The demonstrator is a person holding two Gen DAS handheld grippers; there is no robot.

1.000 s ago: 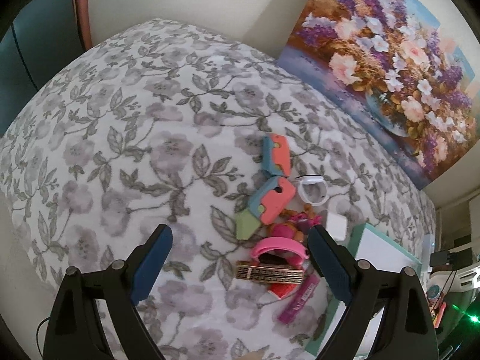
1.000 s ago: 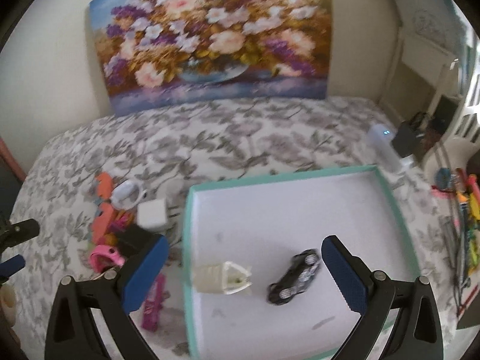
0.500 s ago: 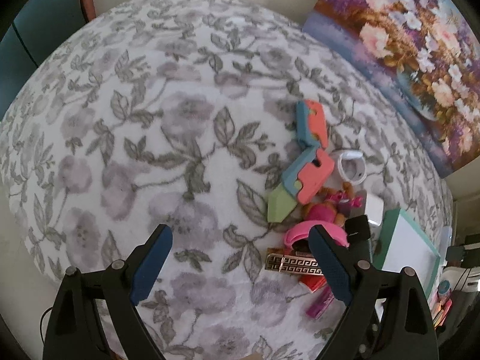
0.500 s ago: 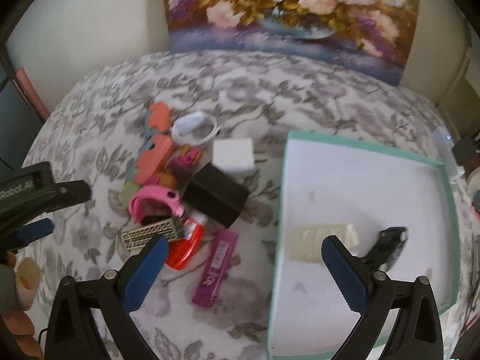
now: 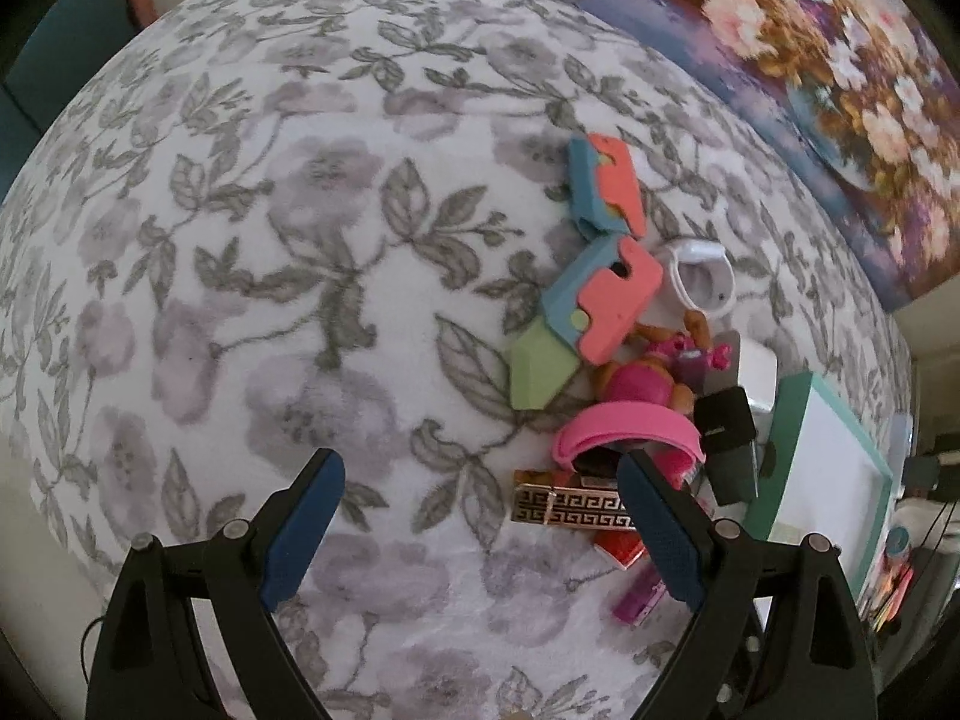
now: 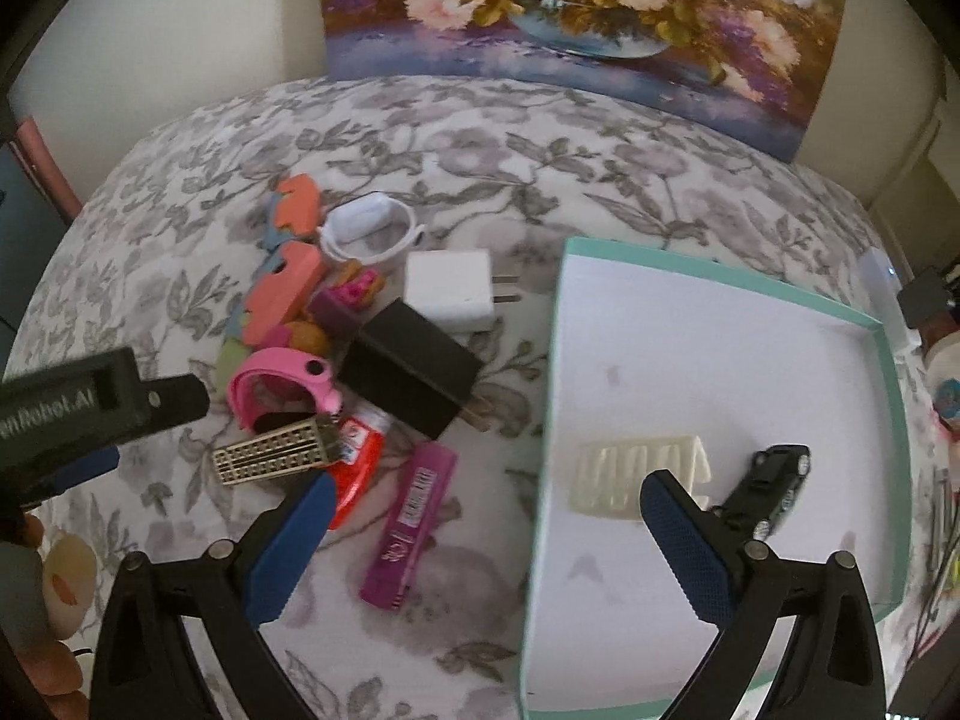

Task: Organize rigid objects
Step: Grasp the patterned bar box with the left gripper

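Our left tongs hang released over bare floral bedspread, their right pad at the patterned gold clip on the pile's near edge. Our right tongs gape too, nothing between them, straddling the teal tray's left wall; the purple tube lies between the pads. Inside the tray sit a cream block and a black toy car. Since a second ago, both views have dropped closer, and ours on the right has swung from tray toward pile.
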